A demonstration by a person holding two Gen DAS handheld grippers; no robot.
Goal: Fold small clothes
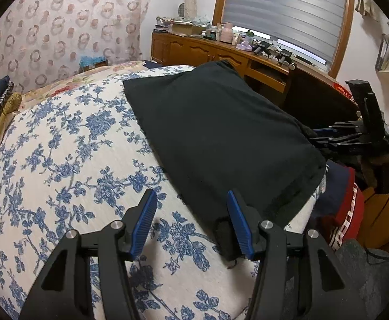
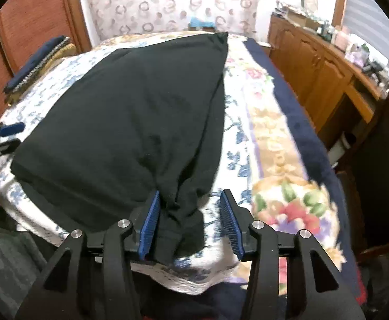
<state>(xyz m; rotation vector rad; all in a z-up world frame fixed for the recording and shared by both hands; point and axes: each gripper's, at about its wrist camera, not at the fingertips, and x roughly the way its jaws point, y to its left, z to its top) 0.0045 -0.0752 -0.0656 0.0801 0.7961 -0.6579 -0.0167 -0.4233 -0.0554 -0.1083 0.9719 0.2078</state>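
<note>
A dark folded cloth garment (image 1: pixel 215 138) is spread on the blue-flowered white bedspread (image 1: pixel 61 160). The left gripper (image 1: pixel 191 222) is held agape, one garment corner beside its right finger. The right gripper (image 2: pixel 191 222) is likewise spread, a bunched corner lying between its fingers.

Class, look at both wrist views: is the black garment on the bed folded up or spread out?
Mostly spread out. The black garment lies flat over the floral quilt; only its near corner bunches between the open right gripper's fingers.
</note>
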